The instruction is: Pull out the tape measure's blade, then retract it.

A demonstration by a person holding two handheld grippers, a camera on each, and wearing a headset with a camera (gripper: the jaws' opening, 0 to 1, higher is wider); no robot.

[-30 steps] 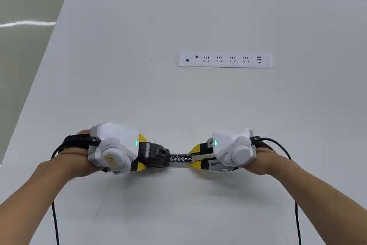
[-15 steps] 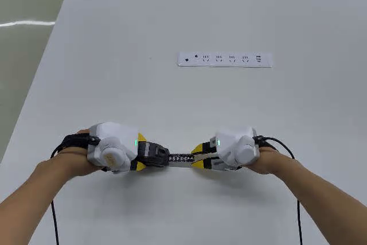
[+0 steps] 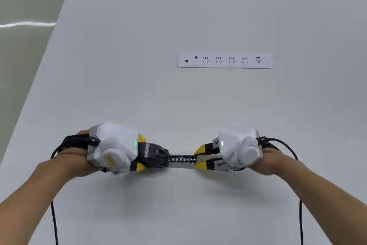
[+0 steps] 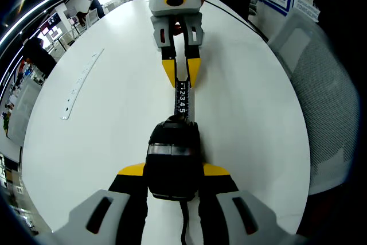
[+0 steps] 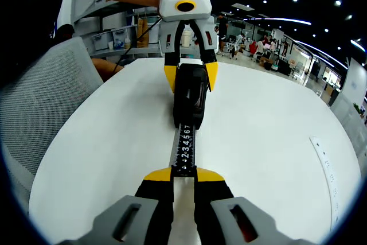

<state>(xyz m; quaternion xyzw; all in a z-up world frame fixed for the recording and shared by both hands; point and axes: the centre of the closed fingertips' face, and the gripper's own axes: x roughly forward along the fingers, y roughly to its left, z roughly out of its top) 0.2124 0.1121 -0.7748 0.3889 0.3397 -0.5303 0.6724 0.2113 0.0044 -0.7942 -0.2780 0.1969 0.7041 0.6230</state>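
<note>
My left gripper [image 4: 173, 170] is clamped on the black, blocky plastic tape measure case [image 4: 174, 153], with one yellow-tipped jaw pressed against each side. The case is low over the plain white worktop [image 3: 172, 96], near the edge closest to me. I cannot tell whether it touches the surface.

A short stretch of the narrow, numbered metal blade [image 5: 184, 144] runs straight out of the front of the case to my right gripper [image 5: 183, 175]. That gripper's yellow-tipped jaws are closed on the blade's free end. In the right gripper view I can read the numerals 2 to 7 on the exposed length between the jaws and the case.

In the head view the two grippers face each other tip to tip, close together, with the blade taut and level between them and a hand behind each.

A long white power strip [image 3: 225, 59] lies flat farther across the worktop, well apart from both grippers.
</note>
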